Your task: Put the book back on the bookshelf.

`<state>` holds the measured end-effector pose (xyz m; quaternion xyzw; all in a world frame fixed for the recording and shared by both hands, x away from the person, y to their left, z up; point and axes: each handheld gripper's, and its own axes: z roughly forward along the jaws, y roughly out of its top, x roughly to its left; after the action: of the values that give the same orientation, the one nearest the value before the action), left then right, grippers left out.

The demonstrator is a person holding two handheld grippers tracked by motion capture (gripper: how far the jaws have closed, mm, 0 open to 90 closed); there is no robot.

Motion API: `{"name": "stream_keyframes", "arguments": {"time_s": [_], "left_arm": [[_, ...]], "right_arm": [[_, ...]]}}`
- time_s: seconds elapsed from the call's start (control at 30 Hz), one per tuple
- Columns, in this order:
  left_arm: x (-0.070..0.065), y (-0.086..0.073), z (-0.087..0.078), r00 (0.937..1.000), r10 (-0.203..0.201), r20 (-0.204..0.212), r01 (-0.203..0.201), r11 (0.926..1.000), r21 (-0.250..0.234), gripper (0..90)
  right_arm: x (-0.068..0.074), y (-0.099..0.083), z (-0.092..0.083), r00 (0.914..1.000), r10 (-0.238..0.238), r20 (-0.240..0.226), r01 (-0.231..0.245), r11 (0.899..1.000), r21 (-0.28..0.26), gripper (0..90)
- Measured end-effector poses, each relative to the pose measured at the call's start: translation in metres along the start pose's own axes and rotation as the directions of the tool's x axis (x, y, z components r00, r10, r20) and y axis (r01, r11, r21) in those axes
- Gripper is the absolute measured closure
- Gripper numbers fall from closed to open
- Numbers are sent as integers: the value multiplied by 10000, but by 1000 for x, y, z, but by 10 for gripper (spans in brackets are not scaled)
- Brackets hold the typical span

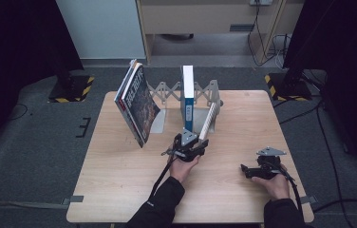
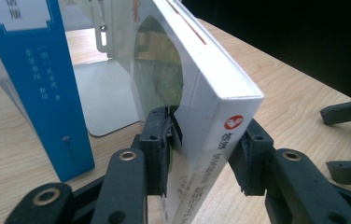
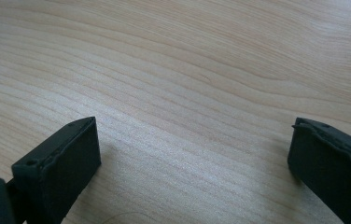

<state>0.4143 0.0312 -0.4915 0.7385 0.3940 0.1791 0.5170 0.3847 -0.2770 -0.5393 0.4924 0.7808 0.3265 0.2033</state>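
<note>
A: Left gripper [image 2: 204, 156] is straddling the lower corner of the white book [image 2: 197, 102], low in the centre of its own view; we are seeing the left pad touching the cover, while the right pad seems to be standing just off the spine edge. We are judging the grip as loosening, not pinching.

B: In the high view we are finding that white book [image 1: 208, 121] at centre frame, tilting against the metal bookend [image 1: 214, 97], just right of the upright blue book [image 1: 187, 97].

A: Right gripper [image 3: 190, 154] is resting spread over bare table [image 3: 187, 70], holding nothing.

B: We are worrying that the tilted book slides at its foot once freed, since it is leaning steeply. It could knock the blue book, too. The 2 books [image 1: 136, 102] at upper left are standing well apart.
</note>
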Motion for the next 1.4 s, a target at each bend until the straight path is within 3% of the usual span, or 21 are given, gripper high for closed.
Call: {"name": "stream_keyframes", "arguments": {"time_s": [0.13,0.43,0.5,0.6,0.67,0.73,0.77,0.83,1.03,1.4], "left_arm": [[-2,1,1,10000,54,-82,-53,10000,40,620],[-5,13,19,9991,75,-412,-73,10000,44,613],[-2,13,23,9996,-123,-263,123,9999,4,604],[-1,13,21,9999,-89,-104,90,9999,106,587],[-1,11,15,9994,-131,321,132,9999,-54,585],[-1,11,12,9991,-92,420,96,9999,-93,584],[-2,11,9,9991,164,392,-161,9998,-89,583],[-3,11,7,9989,308,363,-306,9995,-64,610],[-1,12,7,9984,279,484,-275,9996,-81,630],[1,27,34,9996,224,155,-224,9997,-39,634]], "right_arm": [[0,0,0,10000,-1,1,1,10000,-2,25],[0,0,0,10000,1,0,-1,10000,-1,25],[0,0,0,10000,-2,1,2,10000,-2,25],[0,0,0,10000,-2,0,2,10000,-1,25],[0,0,0,10000,1,1,-1,10000,0,25],[0,0,0,10000,-3,2,3,10000,-2,25],[0,0,0,10000,0,1,0,10000,-1,25],[0,0,0,10000,-3,2,3,10000,-2,25],[0,0,0,10000,-2,0,2,10000,-3,25],[0,0,0,10000,-3,-1,3,10000,2,25]]}}
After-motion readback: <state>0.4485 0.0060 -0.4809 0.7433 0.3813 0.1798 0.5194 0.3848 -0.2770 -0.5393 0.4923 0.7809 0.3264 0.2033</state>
